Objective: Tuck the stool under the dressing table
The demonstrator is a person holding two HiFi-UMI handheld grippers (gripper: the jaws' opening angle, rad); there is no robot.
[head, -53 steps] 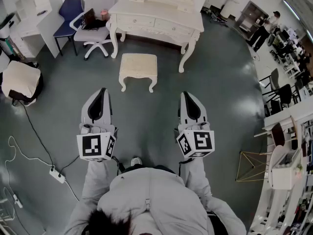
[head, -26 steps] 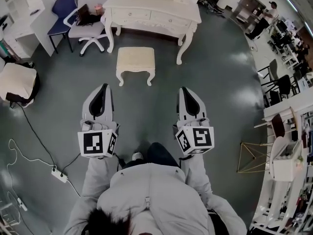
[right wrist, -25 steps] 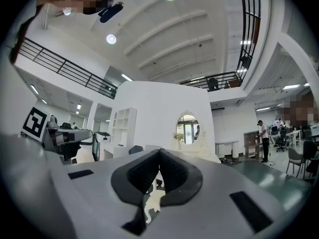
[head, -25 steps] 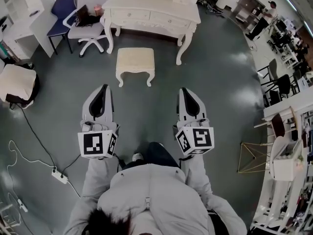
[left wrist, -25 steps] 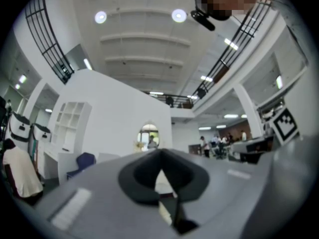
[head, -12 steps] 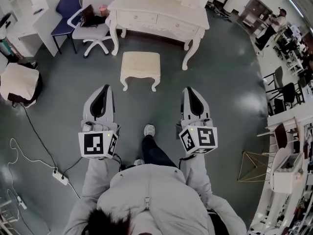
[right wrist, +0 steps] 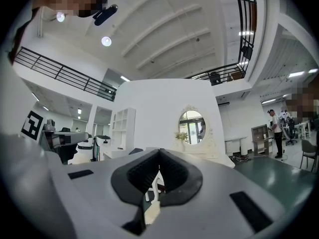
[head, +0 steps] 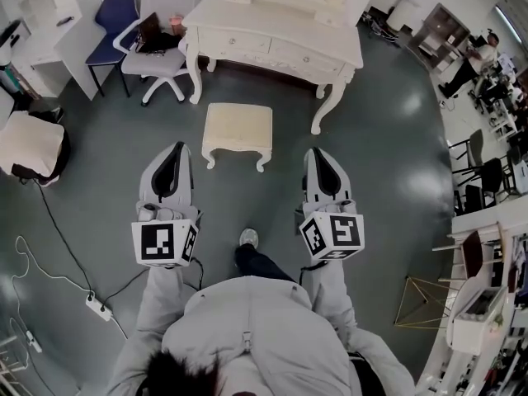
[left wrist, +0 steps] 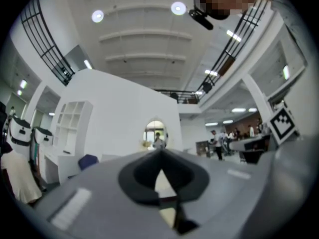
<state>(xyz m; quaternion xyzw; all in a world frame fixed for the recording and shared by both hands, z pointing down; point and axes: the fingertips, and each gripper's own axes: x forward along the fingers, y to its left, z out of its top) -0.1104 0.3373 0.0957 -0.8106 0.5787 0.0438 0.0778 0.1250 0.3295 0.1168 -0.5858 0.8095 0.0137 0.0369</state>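
Observation:
A cream stool [head: 238,129] with curved legs stands on the grey floor in front of the cream dressing table [head: 272,44], out in the open and not under it. My left gripper [head: 173,152] is shut and empty, held short of the stool and to its left. On the stool's near right my right gripper [head: 317,153] is also shut, holding nothing. Both point level toward the table. In the right gripper view the table's oval mirror [right wrist: 192,127] rises beyond the jaws. A sliver of cream stool [left wrist: 162,182] shows through the jaws in the left gripper view.
A white swivel chair [head: 161,52] and a blue chair [head: 111,25] stand left of the table. A cushioned seat [head: 31,145] sits at far left. Cables and a power strip [head: 97,306] lie on the floor at lower left. Shelving [head: 487,304] lines the right side, with a person [head: 469,64] in the distance.
I have walked toward the stool and dressing table, which now sit closer in the head view. Both grippers stayed shut and level. My foot has stepped forward between them.

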